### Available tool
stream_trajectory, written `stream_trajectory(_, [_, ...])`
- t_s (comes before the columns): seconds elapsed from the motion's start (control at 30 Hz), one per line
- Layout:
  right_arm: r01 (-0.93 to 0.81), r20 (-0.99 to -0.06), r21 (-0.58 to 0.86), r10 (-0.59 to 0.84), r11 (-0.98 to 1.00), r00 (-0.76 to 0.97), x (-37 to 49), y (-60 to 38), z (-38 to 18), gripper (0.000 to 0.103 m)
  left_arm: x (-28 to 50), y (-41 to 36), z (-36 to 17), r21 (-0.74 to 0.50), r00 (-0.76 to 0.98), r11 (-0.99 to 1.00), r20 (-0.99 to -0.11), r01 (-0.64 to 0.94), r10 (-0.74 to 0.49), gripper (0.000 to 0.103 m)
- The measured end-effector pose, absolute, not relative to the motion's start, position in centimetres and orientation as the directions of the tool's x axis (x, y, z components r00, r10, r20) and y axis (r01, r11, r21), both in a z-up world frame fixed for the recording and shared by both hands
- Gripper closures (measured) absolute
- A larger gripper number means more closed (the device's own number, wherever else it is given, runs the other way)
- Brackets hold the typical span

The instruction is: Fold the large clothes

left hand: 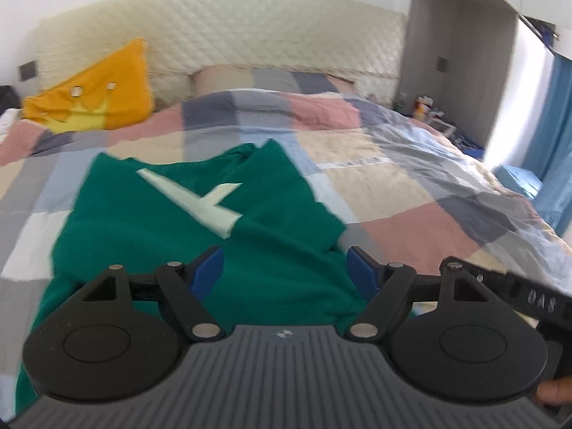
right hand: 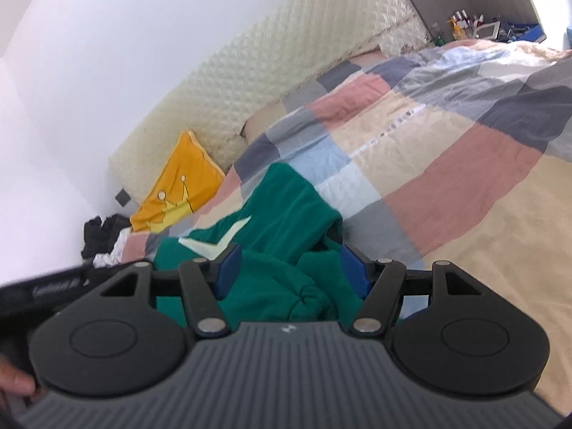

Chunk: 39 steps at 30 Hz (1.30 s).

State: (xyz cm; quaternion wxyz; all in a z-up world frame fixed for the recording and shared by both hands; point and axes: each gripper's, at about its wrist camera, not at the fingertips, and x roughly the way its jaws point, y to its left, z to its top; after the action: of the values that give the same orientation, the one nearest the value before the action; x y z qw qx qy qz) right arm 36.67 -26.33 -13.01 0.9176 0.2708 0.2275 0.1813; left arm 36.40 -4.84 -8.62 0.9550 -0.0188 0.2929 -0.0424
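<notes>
A large green garment (left hand: 161, 232) with a pale printed mark (left hand: 200, 200) lies partly folded on the patchwork quilt (left hand: 411, 186). My left gripper (left hand: 284, 254) hovers low over its near part. The blue pads stand wide apart and nothing is pinched between them. In the right wrist view the same garment (right hand: 286, 193) is bunched into a thick lump right in front of my right gripper (right hand: 290, 250). Its jaws stand apart with folds of the cloth lying between them, not pinched. A hand's fingertips show at the bottom corner of each view.
A yellow crown cushion (left hand: 107, 89) leans on the quilted cream headboard (left hand: 250, 28). Dark and white clothes (right hand: 103, 236) are piled beside the bed by the wall. A cluttered low white shelf unit (left hand: 429, 111) and a blue curtain (left hand: 557, 143) lie beyond the quilt's far side.
</notes>
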Motion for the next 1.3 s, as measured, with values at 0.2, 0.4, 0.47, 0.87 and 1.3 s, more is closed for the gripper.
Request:
stream_trajectory(0.2, [-0.24, -0.385, 0.516, 0.473, 0.822, 0.793, 36.7, -23.8, -13.7, 0.038, 33.2, -1.5, -11.3, -0.087, 0.822, 0.996, -0.569, -0.024, -0.03, 0.023])
stream_trajectory(0.4, [-0.222, -0.459, 0.501, 0.474, 0.837, 0.751, 37.5, -22.2, -15.1, 0.038, 30.9, 1.0, -13.4, -0.052, 0.818, 0.997, -0.575, -0.06, 0.019, 0.023])
stream_trajectory(0.47, [-0.208, -0.484, 0.515, 0.482, 0.832, 0.731, 37.8, -21.8, -15.9, 0.038, 30.3, 1.9, -14.1, -0.048, 0.819, 0.997, -0.574, -0.065, 0.026, 0.023])
stream_trajectory(0.87, [-0.128, -0.614, 0.437, 0.399, 0.89, 0.681, 40.7, -18.3, -18.7, 0.039, 28.7, 5.6, -15.4, -0.087, 0.816, 0.993, -0.578, -0.078, 0.013, 0.023])
stream_trajectory(1.3, [-0.149, -0.619, 0.452, 0.429, 0.88, 0.658, 41.4, -16.5, -19.6, 0.072, 28.2, 5.2, -15.6, -0.113, 0.812, 0.992, -0.583, -0.06, -0.017, 0.023])
